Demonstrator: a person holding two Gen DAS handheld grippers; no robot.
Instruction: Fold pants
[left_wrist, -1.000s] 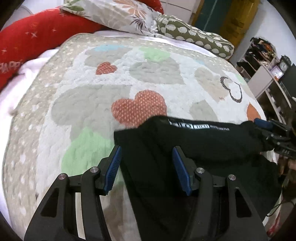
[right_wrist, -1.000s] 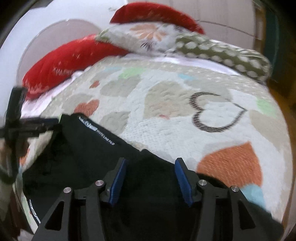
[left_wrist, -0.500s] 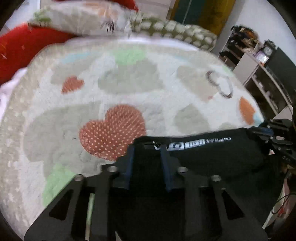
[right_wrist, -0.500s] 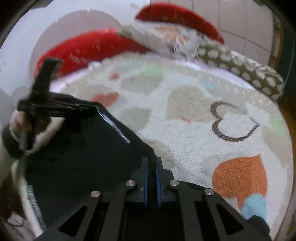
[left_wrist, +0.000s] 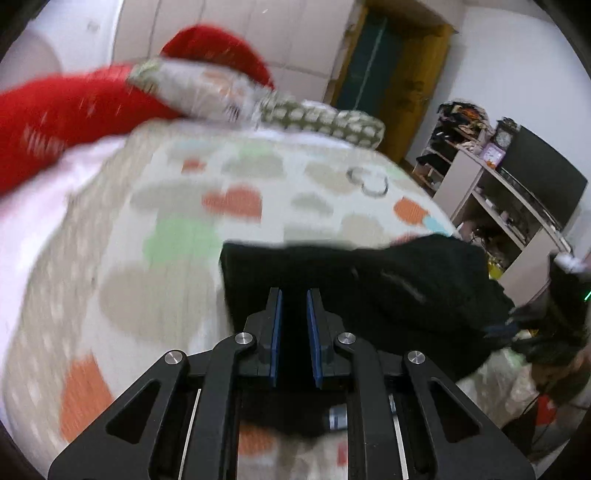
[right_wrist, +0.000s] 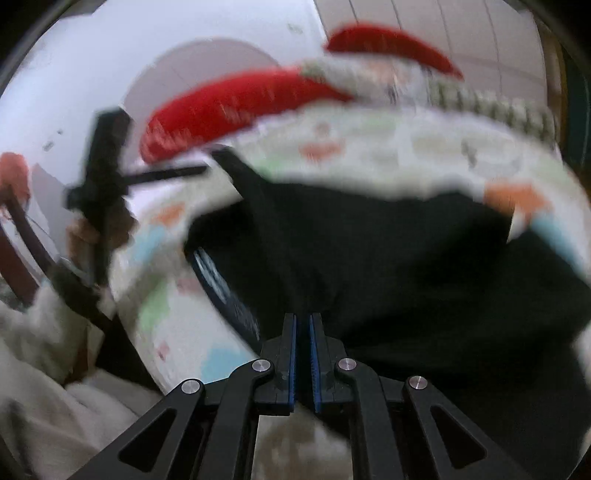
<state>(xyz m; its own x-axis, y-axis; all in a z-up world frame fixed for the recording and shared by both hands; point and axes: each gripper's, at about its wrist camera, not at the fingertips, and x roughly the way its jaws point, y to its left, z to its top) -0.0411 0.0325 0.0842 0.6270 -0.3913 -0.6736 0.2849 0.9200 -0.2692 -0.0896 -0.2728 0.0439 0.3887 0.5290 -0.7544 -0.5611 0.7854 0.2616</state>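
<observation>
The black pants hang stretched between my two grippers above the heart-patterned quilt. My left gripper is shut on one edge of the black fabric, blue pads close together. My right gripper is shut on the other edge of the pants, pads nearly touching. A white printed band shows on the cloth left of the right gripper. The left gripper also shows in the right wrist view, held in a hand. The views are blurred.
Red pillows and patterned pillows lie at the head of the bed. A white shelf unit with a dark screen stands off the bed's right side. A doorway is behind.
Both grippers closed on the pants, then lifted and pulled them back toward the near edge of the bed. The views tilted up and the cloth now hangs off the quilt.
</observation>
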